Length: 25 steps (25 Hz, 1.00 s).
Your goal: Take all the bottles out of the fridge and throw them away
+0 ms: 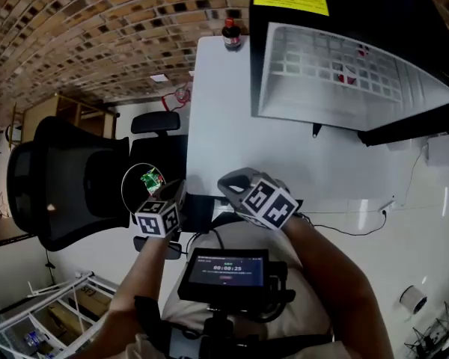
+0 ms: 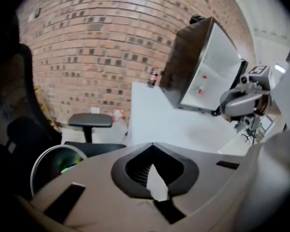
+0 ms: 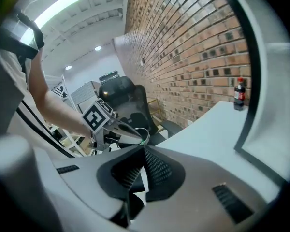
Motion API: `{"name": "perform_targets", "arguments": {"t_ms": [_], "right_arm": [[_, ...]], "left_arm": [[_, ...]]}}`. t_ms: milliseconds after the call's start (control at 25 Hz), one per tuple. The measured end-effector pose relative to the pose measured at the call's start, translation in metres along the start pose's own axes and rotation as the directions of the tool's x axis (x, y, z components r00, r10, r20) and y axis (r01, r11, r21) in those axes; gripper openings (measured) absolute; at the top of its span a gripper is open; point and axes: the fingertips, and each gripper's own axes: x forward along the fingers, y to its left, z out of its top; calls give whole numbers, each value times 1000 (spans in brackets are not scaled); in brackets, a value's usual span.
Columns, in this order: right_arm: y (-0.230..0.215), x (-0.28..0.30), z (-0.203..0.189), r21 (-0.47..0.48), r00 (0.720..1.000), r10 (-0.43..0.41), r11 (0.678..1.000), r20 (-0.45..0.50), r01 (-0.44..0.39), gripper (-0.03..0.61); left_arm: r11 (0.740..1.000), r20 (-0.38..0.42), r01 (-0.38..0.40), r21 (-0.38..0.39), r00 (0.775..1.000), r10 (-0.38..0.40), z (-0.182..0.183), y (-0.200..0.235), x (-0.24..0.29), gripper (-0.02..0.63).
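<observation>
A small cola bottle [image 1: 230, 34] with a red cap stands upright at the far edge of the white table [image 1: 232, 126]; the same bottle [image 2: 153, 77] [image 3: 239, 94] shows in both gripper views. The black fridge [image 1: 374, 21] stands open beside it, with a white wire rack [image 1: 337, 73] and small red spots too small to identify. My left gripper [image 1: 168, 194] [image 2: 154, 178] is shut and empty, held over a round bin [image 1: 142, 184] with something green inside. My right gripper [image 1: 226, 184] [image 3: 142, 170] is shut with nothing in it, near the table's front edge.
A black mesh office chair [image 1: 63, 182] stands left of the bin [image 2: 53, 166], with a second black seat [image 1: 156, 122] behind it. A brick wall [image 1: 97, 36] runs along the back. Cables [image 1: 359, 226] trail on the floor to the right.
</observation>
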Motion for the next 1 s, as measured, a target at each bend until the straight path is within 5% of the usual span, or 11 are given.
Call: {"name": "perform_targets", "arguments": {"t_ms": [320,800,1000], "right_arm": [[-59,-107,-31,174,980,-130,979,153,103,4],[-131,-240,-63,349,876,-382,896,296,273,4],[-141,-276,-54,358,828,-435,881,353,310,3]], "left_arm": [[958,37,222,180,972,-232,88,-161,51,11],[859,-56,429,279,900,-432,134,-313,98,11],[790,-79,492,367,862,-500,144,-359,104,11]]}}
